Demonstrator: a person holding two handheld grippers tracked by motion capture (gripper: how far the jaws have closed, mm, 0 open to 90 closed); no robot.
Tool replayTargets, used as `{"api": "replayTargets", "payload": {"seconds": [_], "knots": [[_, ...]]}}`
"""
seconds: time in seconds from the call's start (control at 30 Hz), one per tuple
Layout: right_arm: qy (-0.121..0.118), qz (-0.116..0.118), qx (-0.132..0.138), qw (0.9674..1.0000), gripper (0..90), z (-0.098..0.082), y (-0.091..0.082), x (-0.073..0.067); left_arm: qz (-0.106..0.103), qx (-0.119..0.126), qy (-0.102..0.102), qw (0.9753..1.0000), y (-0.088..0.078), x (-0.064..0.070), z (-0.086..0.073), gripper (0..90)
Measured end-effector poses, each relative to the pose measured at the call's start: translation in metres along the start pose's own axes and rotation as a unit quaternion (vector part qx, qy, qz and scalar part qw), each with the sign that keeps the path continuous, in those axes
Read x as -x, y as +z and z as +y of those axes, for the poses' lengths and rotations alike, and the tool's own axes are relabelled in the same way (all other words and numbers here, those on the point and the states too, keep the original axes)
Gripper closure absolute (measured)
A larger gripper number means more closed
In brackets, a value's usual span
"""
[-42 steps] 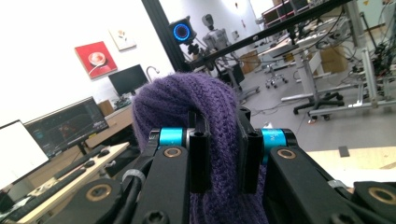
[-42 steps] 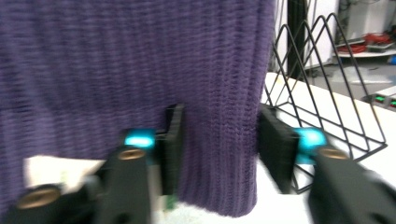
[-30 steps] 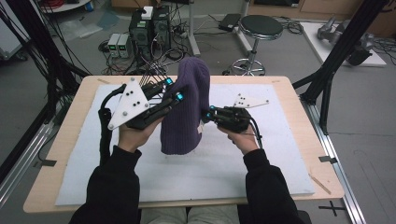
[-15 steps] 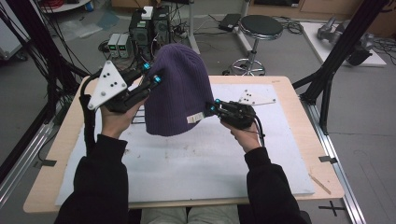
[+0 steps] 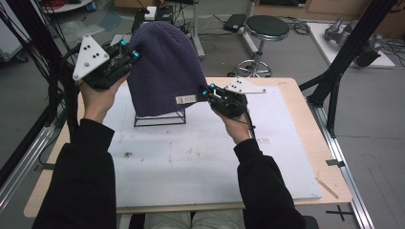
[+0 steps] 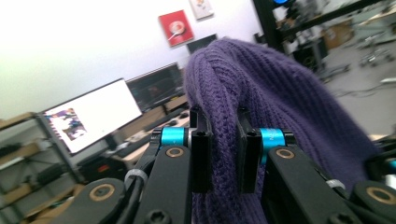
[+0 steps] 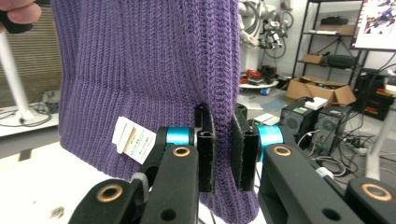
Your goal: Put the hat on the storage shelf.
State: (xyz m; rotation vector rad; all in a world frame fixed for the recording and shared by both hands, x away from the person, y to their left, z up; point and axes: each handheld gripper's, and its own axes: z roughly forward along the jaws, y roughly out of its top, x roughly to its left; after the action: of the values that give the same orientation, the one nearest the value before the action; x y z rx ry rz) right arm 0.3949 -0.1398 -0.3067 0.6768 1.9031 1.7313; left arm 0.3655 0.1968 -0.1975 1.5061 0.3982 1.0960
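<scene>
Purple knit beanie (image 5: 162, 67) hanging in the air above the worktop (image 5: 286, 124), stretched between two tongs, its hem sitting just over a black wire stand (image 5: 160, 119) on the white mat (image 5: 200, 157). Left tongs (image 5: 134, 55) pinching a fold of the knit near the crown; in the left gripper view the jaws are closing on a bunched ridge of yarn (image 6: 219, 116). Right tongs (image 5: 206, 92) clamping the ribbed hem beside the white label (image 5: 185, 99); the right gripper view is showing the cuff (image 7: 219, 140) squeezed between the pads, label (image 7: 134, 139) just to one side. Risks, as judged: both holds are catching only a thin fold of stretchy knit, so pulling the hands apart could be slipping the fabric free; the hem could also be snagging the stand's wires and tipping it. Left hand (image 5: 98, 98) is being held high, wrist cocked upward; right hand (image 5: 234, 121) is sitting lower, forearm reaching forward over the mat, tongs pointing left toward the hem.
</scene>
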Motion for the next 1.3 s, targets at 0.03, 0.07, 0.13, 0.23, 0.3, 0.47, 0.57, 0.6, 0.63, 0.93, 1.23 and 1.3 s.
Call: {"api": "replayTargets", "payload": {"seconds": [0.03,0.07,0.13,0.23,0.3,0.47,0.57,0.6,0.63,0.93,1.23,1.3], "knots": [[-0.001,-0.004,0.001,1.0,83.0,0.002,0.004,-0.003,0.004,-0.001,0.008,1.0,0.001,-0.005,0.0,80.0],[-0.003,-0.007,0.001,1.0,83.0,0.002,0.006,-0.005,0.005,-0.002,0.012,0.9999,0.002,-0.008,-0.001,80.0],[-0.005,-0.01,0.001,0.9999,83.0,0.003,0.009,-0.007,0.003,-0.001,0.018,0.9998,0.004,-0.016,-0.003,80.0],[-0.011,-0.023,0.001,0.9997,82.8,0.006,0.018,-0.015,-0.009,-0.004,0.016,0.9998,0.007,-0.029,-0.006,80.2],[-0.015,-0.028,0.004,0.9995,82.8,0.006,0.022,-0.017,-0.009,-0.006,0.012,0.9999,0.008,-0.036,-0.007,80.3],[-0.014,-0.043,0.011,0.9989,82.8,0.008,0.032,-0.02,-0.006,-0.005,-0.006,0.9999,0.011,-0.048,-0.01,80.5],[-0.008,-0.048,0.011,0.9987,82.8,0.007,0.047,-0.019,-0.005,-0.004,-0.011,0.9999,0.013,-0.054,-0.012,80.5],[-0.008,-0.048,0.011,0.9987,82.8,0.007,0.047,-0.019,-0.003,-0.002,-0.015,0.9999,0.014,-0.057,-0.013,80.5],[-0.008,-0.049,0.012,0.9987,82.7,0.007,0.051,-0.019,-0.001,0.001,-0.018,0.9998,0.014,-0.059,-0.015,80.5],[-0.005,-0.063,0.017,0.9978,82.5,0.014,0.077,-0.015,0.032,-0.003,-0.017,0.9993,0.009,-0.075,-0.024,80.3],[-0.015,-0.079,0.026,0.9964,82.3,0.018,0.094,-0.018,0.059,0.001,-0.018,0.9981,0.011,-0.083,-0.03,80.0],[-0.011,-0.082,0.028,0.9962,82.2,0.018,0.095,-0.017,0.063,0.006,-0.018,0.9978,0.013,-0.082,-0.03,80.0]]}}
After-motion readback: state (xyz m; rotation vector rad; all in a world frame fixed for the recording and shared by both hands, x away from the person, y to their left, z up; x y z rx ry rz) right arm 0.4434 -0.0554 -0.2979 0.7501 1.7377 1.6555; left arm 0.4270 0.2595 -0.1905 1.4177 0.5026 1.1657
